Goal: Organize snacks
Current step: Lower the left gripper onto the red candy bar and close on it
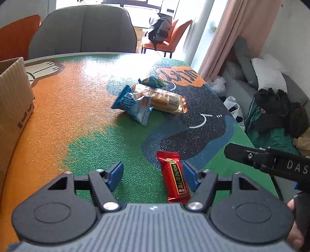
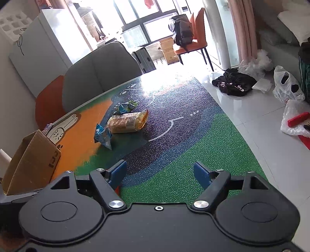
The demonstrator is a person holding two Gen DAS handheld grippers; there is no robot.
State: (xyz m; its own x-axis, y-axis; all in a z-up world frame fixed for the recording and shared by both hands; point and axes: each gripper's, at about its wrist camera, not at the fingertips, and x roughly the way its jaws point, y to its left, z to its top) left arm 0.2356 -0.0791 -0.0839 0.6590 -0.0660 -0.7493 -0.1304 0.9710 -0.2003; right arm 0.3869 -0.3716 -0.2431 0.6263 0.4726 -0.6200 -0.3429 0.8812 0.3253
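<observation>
Grey chair (image 2: 100,77) at table, orange chair (image 2: 193,36), bright window (image 2: 147,17), pink curtain (image 1: 228,34)

Right gripper (image 2: 160,171) w/ blue pads spread wide, nothing between, hovering over green patch of mat (image 2: 193,147). Ahead-left: blue snack bag (image 2: 103,135) touching clear cracker pack (image 2: 127,122), small teal packet (image 2: 126,107) just beyond. Near left: open cardboard box (image 2: 33,162); far ahead-left, grey chair (image 2: 100,73).
</observation>
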